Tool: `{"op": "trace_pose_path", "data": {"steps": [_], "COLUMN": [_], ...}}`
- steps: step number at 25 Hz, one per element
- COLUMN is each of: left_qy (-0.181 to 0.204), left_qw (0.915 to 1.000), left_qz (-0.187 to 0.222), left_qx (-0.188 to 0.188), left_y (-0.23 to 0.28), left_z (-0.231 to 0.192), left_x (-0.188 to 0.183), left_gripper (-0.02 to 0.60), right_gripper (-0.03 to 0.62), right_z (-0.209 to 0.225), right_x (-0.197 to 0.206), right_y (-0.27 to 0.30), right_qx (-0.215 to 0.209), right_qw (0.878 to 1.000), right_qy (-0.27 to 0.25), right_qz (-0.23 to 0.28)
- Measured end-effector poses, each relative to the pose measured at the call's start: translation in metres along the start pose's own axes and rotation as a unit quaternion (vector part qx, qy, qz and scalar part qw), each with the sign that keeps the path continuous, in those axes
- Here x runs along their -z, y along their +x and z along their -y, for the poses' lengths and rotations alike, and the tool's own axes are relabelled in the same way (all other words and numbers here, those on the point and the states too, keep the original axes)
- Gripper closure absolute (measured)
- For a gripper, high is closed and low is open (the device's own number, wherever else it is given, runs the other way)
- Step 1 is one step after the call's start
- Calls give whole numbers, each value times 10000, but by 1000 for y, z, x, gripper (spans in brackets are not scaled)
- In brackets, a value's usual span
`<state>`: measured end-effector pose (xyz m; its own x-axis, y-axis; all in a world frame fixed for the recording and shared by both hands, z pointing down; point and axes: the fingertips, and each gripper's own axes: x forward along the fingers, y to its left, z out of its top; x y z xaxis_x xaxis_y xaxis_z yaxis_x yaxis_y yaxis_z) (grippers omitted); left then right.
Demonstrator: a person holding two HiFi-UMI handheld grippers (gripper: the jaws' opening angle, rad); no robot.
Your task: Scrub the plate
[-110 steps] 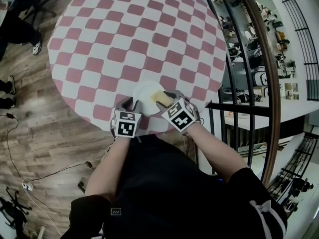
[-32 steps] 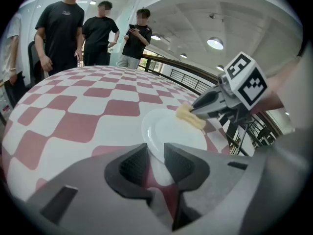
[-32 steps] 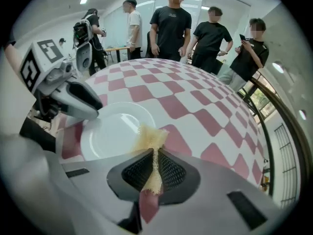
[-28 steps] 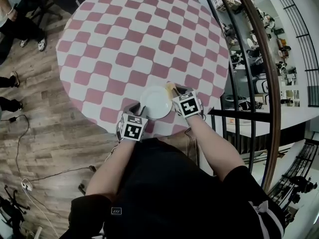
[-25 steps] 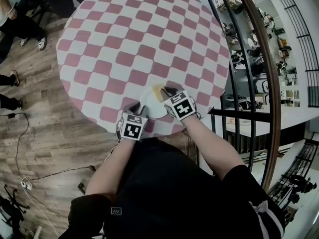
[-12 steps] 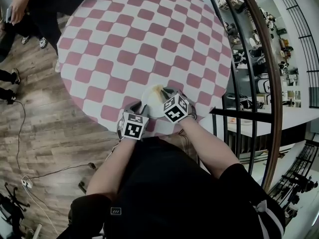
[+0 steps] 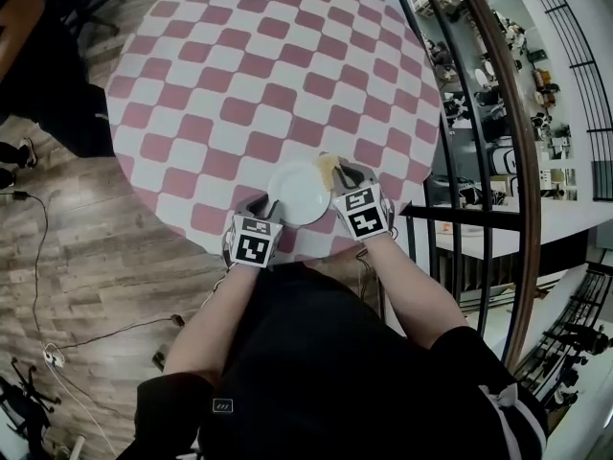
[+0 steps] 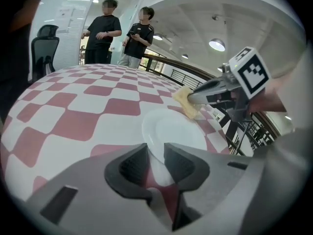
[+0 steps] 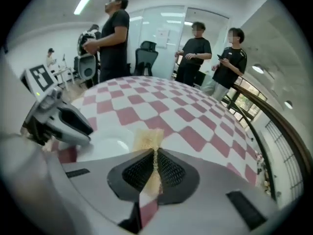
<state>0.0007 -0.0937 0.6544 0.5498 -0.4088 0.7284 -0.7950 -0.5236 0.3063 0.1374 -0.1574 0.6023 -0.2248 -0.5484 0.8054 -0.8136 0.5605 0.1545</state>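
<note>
Plate [image 7: 299,195] is lying flat and face up on the checkered table [image 7: 239,84], right by the table's near edge. It's round, so there's no real long axis and it doesn't point anywhere but up.

Left gripper [image 8: 155,155] comes in over that same edge with its jaws pinched on the plate's near rim. Right gripper [image 9: 155,163] is squeezed nearly flat on a thin yellow sponge [image 9: 149,138] that sticks out ahead of it by the plate's far right rim. I can't tell if it's touching.

My worry is that the plate is only held by a bit of rim so close to the table's edge. A hard push could slide it out of the jaws or tip it off. The floppy sponge could also fold, so the bare jaws scrape the plate.
</note>
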Motion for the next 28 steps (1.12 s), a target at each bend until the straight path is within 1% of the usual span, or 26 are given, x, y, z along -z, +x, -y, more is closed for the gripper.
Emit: {"op": "trace_pose_path", "data": {"steps": [1,2,3,4,5,6,7,8,10,13,16,18,21,23,24,25,26,27,28], "left_qy": [-19,-32,-42,-47,-40,-9,40,89,142,109,67,59,49,33,22,8,-7,-22,-33], "left_qw": [10000,10000,10000,10000,10000,10000,10000,10000,9998,9998,9999,9999,9999,9999,9999,10000,10000,10000,10000], "left_qz": [-5,-5,-5,-9,-15,-16,-7,17,111,173,108,99,111,107,102,92,79,64,53], "left_qx": [7,17,32,50,64,63,46,16,-30,-12,-9,-6,9,18,24,30,36,40,41], "left_y": [0,-1,-1,-2,-2,-2,-1,0,0,-1,-1,-1,0,1,1,2,3,3,3], "left_z": [0,0,0,1,1,2,2,2,1,2,2,2,3,2,1,1,1,1,1], "left_x": [0,1,1,1,2,2,2,1,-2,-2,2,3,1,1,1,1,1,2,2], "left_gripper": [472,472,472,472,472,472,472,472,474,477,477,477,477,477,477,477,477,477,477], "right_gripper": [560,560,560,560,560,560,560,560,560,560,562,560,560,560,560,560,560,560,560], "right_z": [-21,-46,-73,-99,-120,-133,-140,-142,-141,-135,-128,-119,-96,-75,-65,-58,-55,-58,-64], "right_x": [-9,-13,-11,-5,5,14,22,27,25,6,-10,-18,-30,-32,-31,-30,-27,-25,-19], "right_y": [-3,-5,-6,-8,-9,-7,-4,2,15,31,44,52,61,64,63,59,52,41,27], "right_qx": [-376,-860,-1400,-1909,-2299,-2528,-2624,-2639,-2522,-2089,-1731,-1463,-987,-690,-622,-667,-852,-1153,-1494], "right_qw": [9991,9958,9894,9797,9688,9597,9544,9526,9559,9639,9640,9653,9726,9794,9832,9869,9890,9881,9840], "right_qy": [-77,-182,-353,-610,-910,-1165,-1310,-1352,-1330,-1564,-1982,-2140,-2087,-1876,-1682,-1433,-1176,-993,-960], "right_qz": [175,238,175,22,-181,-392,-565,-679,-698,-525,-388,-311,-265,-303,-329,-332,-293,-224,-168]}}
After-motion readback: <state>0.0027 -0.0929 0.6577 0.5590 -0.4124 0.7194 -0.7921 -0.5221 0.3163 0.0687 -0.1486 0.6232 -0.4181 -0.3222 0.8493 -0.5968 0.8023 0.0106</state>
